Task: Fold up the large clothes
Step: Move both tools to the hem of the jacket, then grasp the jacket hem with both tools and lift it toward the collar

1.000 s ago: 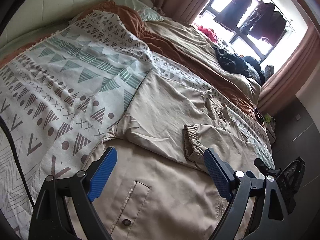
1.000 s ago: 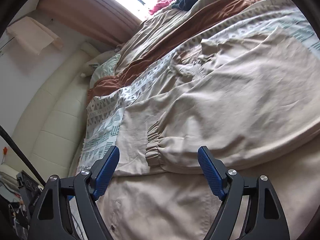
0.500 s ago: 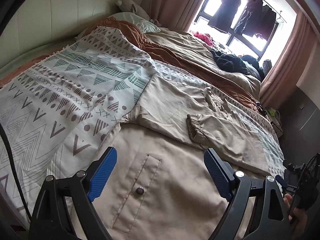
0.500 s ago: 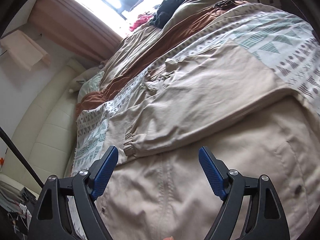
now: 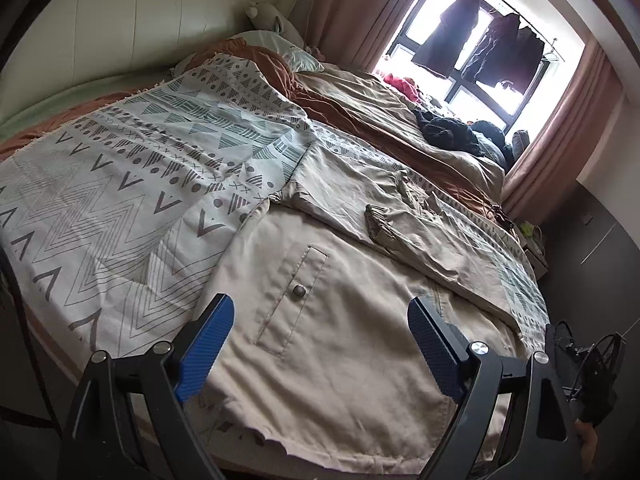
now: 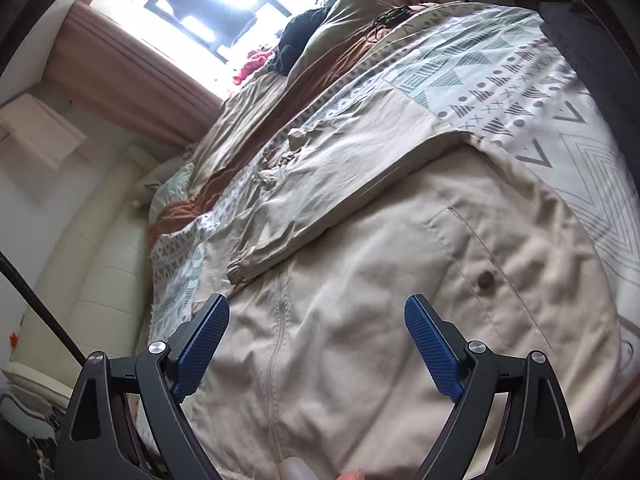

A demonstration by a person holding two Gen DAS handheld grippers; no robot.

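Both claws, the left claw [image 5: 320, 344] gaping empty and the right claw [image 6: 316, 344] opening with nothing between its jaws, are hovering over the near hem of the beige jacket [image 5: 344, 320], which is stretching lengthwise away from them up the bed [image 5: 100, 208].

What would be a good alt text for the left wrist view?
A beige jacket with both sleeves folded in lies flat on a patterned blanket on a bed. The open left gripper hovers above its hem, holding nothing.

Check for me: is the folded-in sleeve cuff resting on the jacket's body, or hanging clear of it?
Touching. In the left wrist view the sleeve cuff lies flat on the beige jacket, no gap under it; the right wrist view shows the same.
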